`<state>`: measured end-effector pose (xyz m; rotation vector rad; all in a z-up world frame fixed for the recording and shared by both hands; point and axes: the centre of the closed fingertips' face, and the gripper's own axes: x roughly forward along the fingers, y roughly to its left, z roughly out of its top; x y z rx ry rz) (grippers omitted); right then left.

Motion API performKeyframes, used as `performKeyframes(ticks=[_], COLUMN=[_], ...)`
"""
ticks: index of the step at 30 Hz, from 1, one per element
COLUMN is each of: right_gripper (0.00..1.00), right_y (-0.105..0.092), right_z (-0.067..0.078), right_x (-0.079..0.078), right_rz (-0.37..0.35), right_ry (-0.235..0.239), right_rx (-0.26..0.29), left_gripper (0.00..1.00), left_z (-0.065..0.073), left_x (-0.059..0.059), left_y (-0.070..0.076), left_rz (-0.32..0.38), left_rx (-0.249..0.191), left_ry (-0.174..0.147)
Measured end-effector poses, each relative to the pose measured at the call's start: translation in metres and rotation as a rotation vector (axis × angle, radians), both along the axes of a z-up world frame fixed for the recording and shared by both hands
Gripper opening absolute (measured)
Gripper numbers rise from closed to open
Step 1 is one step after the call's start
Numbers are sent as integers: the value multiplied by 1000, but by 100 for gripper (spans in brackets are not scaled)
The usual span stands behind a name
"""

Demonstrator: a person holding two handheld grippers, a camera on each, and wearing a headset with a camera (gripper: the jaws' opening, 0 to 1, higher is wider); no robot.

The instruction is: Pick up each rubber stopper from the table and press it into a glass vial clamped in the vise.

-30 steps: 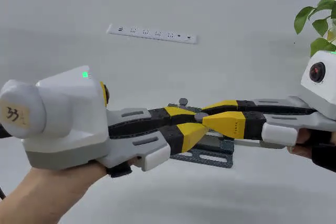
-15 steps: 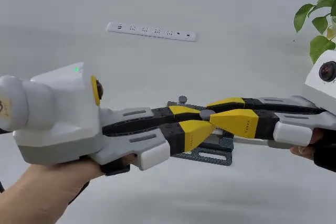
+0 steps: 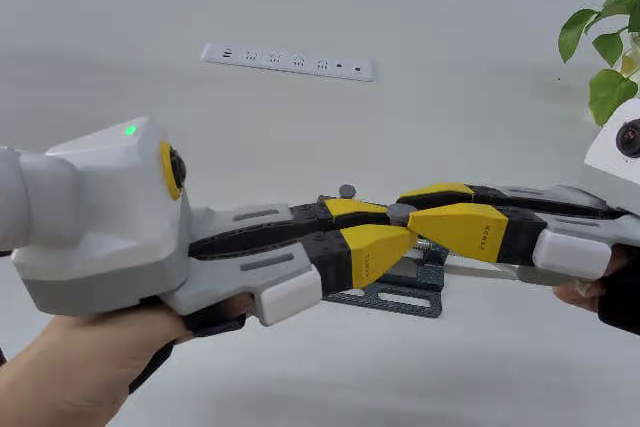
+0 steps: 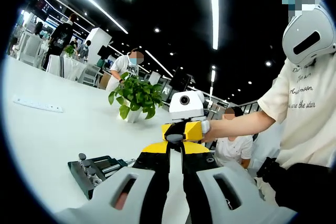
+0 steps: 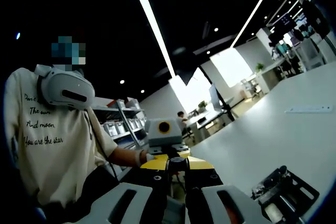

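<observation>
Jaws of left gripper and right gripper set narrow, met tip to tip around one grey rubber stopper; which pair pinches it cannot be told. Stopper carried in the air, clear of the table. Dark vise seen on the table at 6 o'clock from the tips, just beneath them. White power strip laid at 11 o'clock, well apart. Leafy plant noted at 2 o'clock, at the table's edge
</observation>
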<state>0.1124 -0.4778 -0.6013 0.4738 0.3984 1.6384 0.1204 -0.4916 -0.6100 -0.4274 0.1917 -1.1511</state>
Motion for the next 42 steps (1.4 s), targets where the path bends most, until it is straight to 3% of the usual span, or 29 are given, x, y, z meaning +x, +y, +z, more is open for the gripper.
performKeyframes(ticks=[4,9,10,12,13,14,15,18,23,24,27,30,34,38,42], right_gripper=[7,11,15,18,19,20,21,21,19,19,16,16,16,14,13], right_y=[0,0,0,0,1,0,0,-5,-7,-7,-8,-12,-9,-6,-6], right_z=[-4,-12,-15,-20,-20,-23,-29,-45,-56,-60,-71,-82,-91,-95,-102], right_x=[-1,2,3,4,4,5,6,8,-1,-1,-4,-4,-6,-6,-2], right_rz=[6,11,10,17,22,26,39,104,228,244,294,338,347,345,356], right_ry=[0,0,-5,-57,-57,-82,-141,-260,-391,-436,-509,-584,-628,-636,-638], right_rx=[-25,-91,-113,-170,-183,-218,-277,-414,-554,-591,-681,-762,-795,-807,-820], left_gripper=[4,4,4,4,4,4,4,4,4,4,4,4,4,4,4], left_z=[-4,-14,-19,-25,-28,-30,-34,-43,-58,-64,-71,-80,-87,-91,-95], left_x=[-1,0,1,2,2,2,2,2,0,-1,-3,-3,-1,-1,-3], left_y=[-1,0,1,0,0,0,-1,-1,-2,-2,-5,-3,-1,1,1], left_rz=[-1,3,10,8,9,7,5,-2,-13,-26,-34,-34,-27,-30,-47], left_rx=[33,112,163,210,233,254,284,358,485,538,555,609,640,662,697], left_ry=[-11,-40,-56,-70,-76,-83,-94,-118,-162,-191,-187,-198,-200,-204,-230])
